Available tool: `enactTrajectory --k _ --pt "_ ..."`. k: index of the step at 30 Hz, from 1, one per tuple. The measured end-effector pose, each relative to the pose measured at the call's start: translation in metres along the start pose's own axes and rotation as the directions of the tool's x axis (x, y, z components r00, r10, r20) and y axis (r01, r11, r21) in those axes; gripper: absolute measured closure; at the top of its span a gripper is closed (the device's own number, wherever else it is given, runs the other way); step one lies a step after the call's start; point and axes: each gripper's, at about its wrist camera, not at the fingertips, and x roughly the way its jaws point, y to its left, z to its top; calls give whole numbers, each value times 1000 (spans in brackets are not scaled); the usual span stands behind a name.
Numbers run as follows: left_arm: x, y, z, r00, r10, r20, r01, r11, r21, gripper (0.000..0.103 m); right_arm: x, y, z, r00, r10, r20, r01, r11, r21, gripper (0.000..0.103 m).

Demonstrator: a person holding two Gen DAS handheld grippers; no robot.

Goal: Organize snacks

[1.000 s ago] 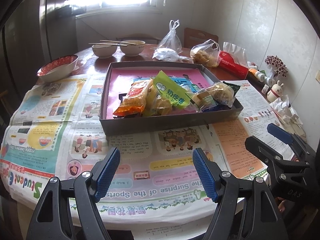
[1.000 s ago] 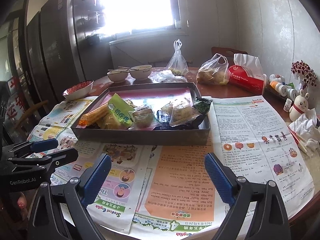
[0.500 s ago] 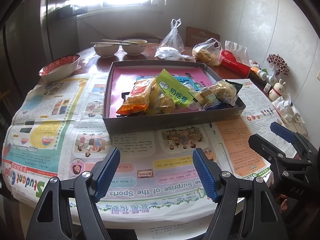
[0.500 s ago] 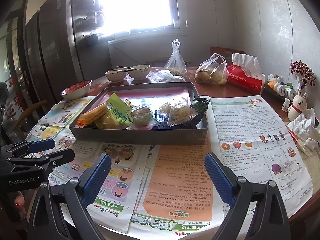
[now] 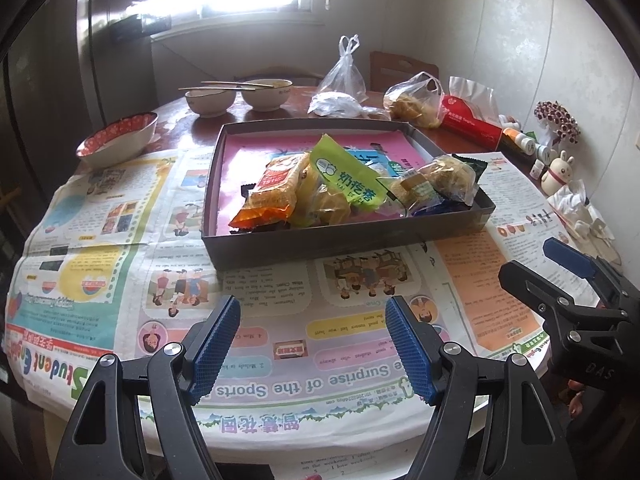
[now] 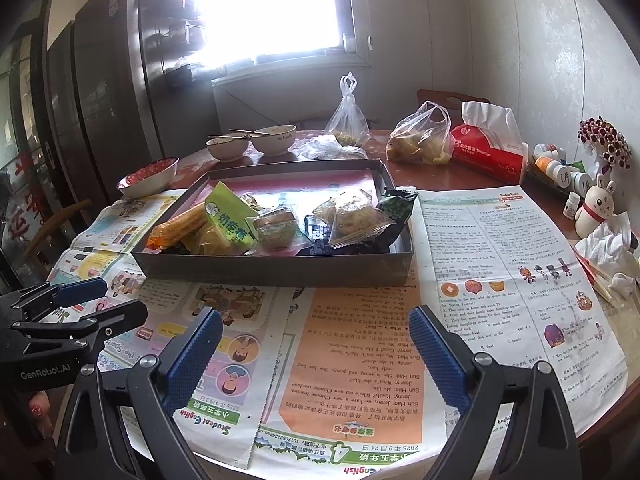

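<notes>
A shallow grey box [image 5: 344,242] [image 6: 276,270] with a pink floor stands on the newspaper-covered table. Several snack packets lie piled along its near side: an orange packet [image 5: 272,190] [image 6: 180,226], a green packet [image 5: 346,178] [image 6: 228,220], and clear-wrapped cakes [image 5: 444,178] [image 6: 352,216]. My left gripper [image 5: 314,344] is open and empty, low over the newspaper in front of the box. My right gripper [image 6: 316,350] is open and empty, also short of the box. Each gripper shows at the edge of the other's view.
Two bowls with chopsticks [image 5: 236,98], a red-patterned bowl [image 5: 118,140], plastic bags [image 5: 414,100] and a red tissue pack [image 6: 490,152] stand behind the box. Small bottles and a rabbit figure [image 6: 596,210] line the right wall. Crumpled tissues [image 6: 608,254] lie at right.
Both grippers have drawn back slightly from the box and stayed open. The snacks and box have not moved.
</notes>
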Motion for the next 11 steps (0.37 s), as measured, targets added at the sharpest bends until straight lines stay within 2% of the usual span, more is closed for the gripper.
enactTrajectory --k 7,9,11 --pt "12 -2 4 999 -39 -17 39 999 13 27 12 -19 7 1000 -8 -22 9 999 42 8" --pt "15 3 7 1000 -27 -13 27 1000 5 27 18 -31 11 999 1 -35 2 997 72 8" --pt "19 13 11 1000 -2 -10 1 1000 -16 26 25 -48 19 999 -25 -41 28 995 93 5"
